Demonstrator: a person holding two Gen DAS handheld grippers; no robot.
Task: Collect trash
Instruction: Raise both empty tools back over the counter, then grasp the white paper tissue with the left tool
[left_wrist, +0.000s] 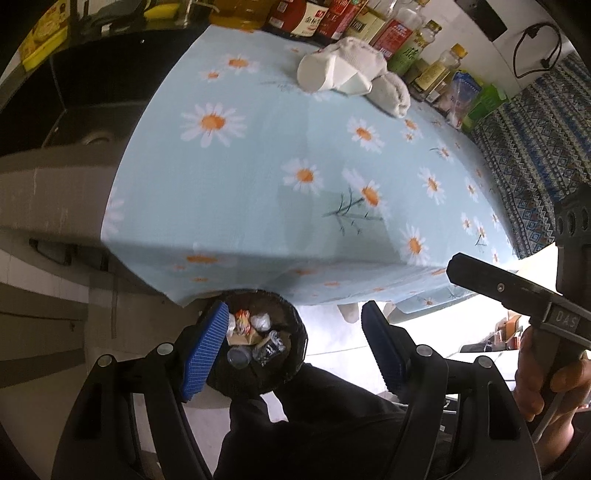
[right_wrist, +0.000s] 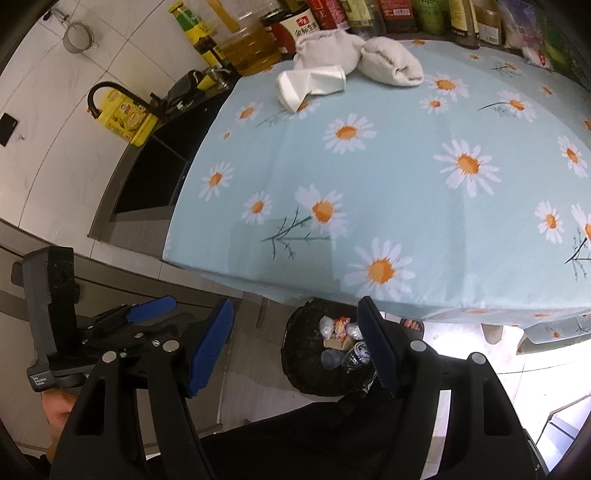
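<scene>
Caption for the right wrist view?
Open right gripper above a black trash bin holding wrappers, beside a daisy tablecloth.

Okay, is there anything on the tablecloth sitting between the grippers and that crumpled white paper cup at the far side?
Nothing visible. The crumpled white paper cup lies across bare daisy tablecloth, with the rolled towels behind it. Both the left gripper and the right gripper are open and empty.

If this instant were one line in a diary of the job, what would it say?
left gripper: open, empty | right gripper: open, empty | bin: holds wrappers, bottles | crumpled paper cup: on table
</scene>
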